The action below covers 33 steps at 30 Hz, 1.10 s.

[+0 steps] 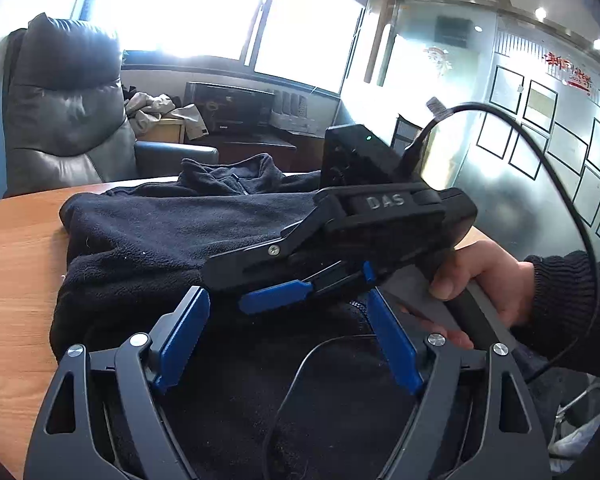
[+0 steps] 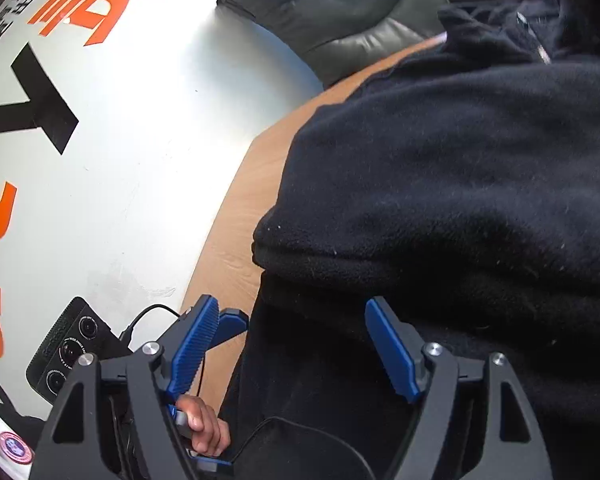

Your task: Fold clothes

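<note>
A black fleece jacket lies on the wooden table, partly folded, with its zip collar at the far end. My left gripper is open just above the jacket's near part, holding nothing. The right gripper crosses in front of it in the left wrist view, its blue fingertips apart over the fleece. In the right wrist view the jacket fills the right side. My right gripper is open and empty over the jacket's folded edge.
A grey leather armchair stands behind the table. A black cable loops from the right gripper. The table edge curves on the left, with a white lettered floor beyond. The left hand shows below.
</note>
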{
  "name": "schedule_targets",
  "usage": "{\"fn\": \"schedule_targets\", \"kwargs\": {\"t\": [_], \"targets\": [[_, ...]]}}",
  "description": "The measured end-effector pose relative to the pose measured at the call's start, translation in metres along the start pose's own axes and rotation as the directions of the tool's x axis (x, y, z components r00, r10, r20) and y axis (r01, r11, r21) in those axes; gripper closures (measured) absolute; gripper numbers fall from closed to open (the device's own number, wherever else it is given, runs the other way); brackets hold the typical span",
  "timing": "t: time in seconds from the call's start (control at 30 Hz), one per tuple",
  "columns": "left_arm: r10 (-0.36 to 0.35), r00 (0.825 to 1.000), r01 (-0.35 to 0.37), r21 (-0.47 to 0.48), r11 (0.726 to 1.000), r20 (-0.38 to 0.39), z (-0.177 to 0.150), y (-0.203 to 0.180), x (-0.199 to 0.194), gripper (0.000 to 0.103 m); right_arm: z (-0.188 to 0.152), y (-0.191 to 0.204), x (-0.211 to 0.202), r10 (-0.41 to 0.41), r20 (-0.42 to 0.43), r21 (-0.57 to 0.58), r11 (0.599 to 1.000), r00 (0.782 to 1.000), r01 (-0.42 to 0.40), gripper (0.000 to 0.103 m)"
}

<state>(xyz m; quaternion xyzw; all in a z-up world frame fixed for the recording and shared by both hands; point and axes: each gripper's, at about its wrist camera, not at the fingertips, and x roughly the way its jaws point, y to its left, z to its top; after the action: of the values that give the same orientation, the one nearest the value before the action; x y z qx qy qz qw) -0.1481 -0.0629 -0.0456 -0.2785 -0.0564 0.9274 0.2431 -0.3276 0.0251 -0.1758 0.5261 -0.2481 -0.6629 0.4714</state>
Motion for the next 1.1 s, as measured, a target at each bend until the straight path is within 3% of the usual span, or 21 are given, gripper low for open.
{"fn": "schedule_targets", "kwargs": {"t": [0.07, 0.2, 0.43, 0.57, 0.67, 0.87, 1.1], "targets": [[0.01, 1.0, -0.009, 0.005, 1.0, -0.004, -0.003, 0.001, -0.003, 0.021, 0.0, -0.009, 0.0, 0.017, 0.008, 0.036, 0.999, 1.0, -0.017, 0.024], [0.034, 0.999, -0.034, -0.005, 0.999, -0.016, -0.002, 0.004, 0.002, 0.021, 0.007, -0.017, -0.013, 0.043, 0.115, 0.052, 0.997, 0.992, -0.049, 0.024], [0.066, 0.996, -0.071, -0.089, 0.994, -0.058, 0.01, 0.022, 0.036, 0.017, 0.019, 0.004, -0.037, 0.019, 0.27, -0.061, 0.998, 0.963, -0.003, 0.024], [0.062, 0.988, -0.074, -0.08, 0.994, -0.143, 0.013, 0.027, 0.065, 0.017, 0.033, 0.014, -0.042, -0.012, 0.301, -0.084, 0.996, 0.954, 0.039, 0.024], [0.092, 0.963, -0.129, -0.134, 0.983, -0.255, 0.01, 0.042, 0.087, 0.021, 0.043, 0.021, -0.039, -0.012, 0.316, -0.104, 0.993, 0.949, 0.047, 0.024], [0.122, 0.973, -0.173, -0.266, 0.948, -0.197, 0.007, 0.072, 0.066, 0.036, 0.043, 0.019, -0.032, -0.055, 0.303, -0.109, 0.99, 0.951, 0.092, 0.024], [0.184, 0.972, -0.222, -0.306, 0.926, -0.148, -0.001, 0.086, 0.04, 0.039, 0.026, 0.0, -0.034, -0.126, 0.309, -0.067, 0.986, 0.943, 0.153, 0.024]]}}
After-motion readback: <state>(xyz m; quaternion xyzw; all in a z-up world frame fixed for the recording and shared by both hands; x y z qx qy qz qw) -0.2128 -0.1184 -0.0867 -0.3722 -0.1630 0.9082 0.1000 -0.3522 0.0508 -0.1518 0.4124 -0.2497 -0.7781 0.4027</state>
